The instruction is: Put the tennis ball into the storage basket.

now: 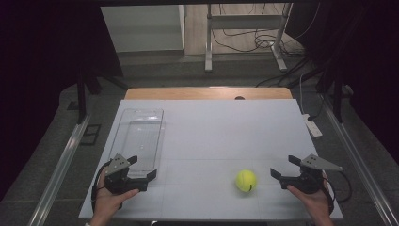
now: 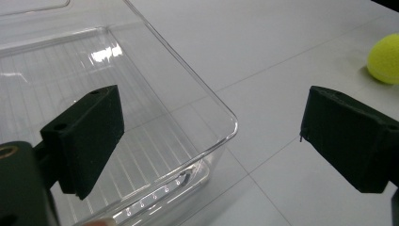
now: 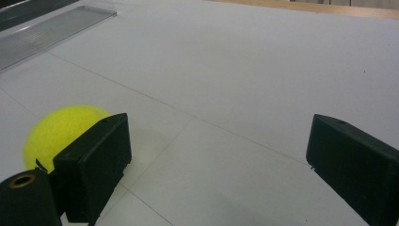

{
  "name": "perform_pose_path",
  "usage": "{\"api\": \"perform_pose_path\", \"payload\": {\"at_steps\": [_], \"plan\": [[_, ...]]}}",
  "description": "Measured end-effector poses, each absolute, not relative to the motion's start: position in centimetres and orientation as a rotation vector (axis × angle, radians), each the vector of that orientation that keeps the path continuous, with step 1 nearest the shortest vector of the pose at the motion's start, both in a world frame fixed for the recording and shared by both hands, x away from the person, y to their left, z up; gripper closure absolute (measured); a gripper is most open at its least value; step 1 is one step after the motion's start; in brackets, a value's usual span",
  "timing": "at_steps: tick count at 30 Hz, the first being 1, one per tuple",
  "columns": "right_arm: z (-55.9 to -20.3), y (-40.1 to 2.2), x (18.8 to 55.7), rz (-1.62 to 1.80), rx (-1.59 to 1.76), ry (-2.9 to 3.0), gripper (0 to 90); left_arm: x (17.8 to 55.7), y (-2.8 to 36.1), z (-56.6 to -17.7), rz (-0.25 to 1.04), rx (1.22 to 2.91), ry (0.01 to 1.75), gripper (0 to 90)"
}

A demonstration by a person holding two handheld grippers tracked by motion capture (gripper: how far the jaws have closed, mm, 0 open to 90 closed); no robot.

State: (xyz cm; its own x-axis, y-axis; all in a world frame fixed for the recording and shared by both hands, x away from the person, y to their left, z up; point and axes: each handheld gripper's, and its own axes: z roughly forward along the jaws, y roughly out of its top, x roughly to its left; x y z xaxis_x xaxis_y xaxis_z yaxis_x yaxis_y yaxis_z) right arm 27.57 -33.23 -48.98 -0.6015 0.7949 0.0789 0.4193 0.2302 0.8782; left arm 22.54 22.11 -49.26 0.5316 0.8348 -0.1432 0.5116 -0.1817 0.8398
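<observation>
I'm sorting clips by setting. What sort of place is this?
Probably a lab or recording studio, not a home: a white-topped table bearing a tennis ball and a clear plastic tray, dark curtains at the sides, loose cables around a metal stand.

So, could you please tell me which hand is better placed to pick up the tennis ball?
Probably right: the right tool is open beside the tennis ball; the left tool sits farther away by the clear tray.
</observation>
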Motion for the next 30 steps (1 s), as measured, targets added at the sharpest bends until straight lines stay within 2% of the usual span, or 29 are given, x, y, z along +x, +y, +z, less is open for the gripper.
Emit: {"api": "perform_pose_path", "payload": {"at_steps": [30], "plan": [[-49.3, -33.78, 27.45, 1.306, 1.136, 2.121, 7.8, 22.26, 21.37, -49.0, 0.442, 1.867, 1.073, 7.6]]}}
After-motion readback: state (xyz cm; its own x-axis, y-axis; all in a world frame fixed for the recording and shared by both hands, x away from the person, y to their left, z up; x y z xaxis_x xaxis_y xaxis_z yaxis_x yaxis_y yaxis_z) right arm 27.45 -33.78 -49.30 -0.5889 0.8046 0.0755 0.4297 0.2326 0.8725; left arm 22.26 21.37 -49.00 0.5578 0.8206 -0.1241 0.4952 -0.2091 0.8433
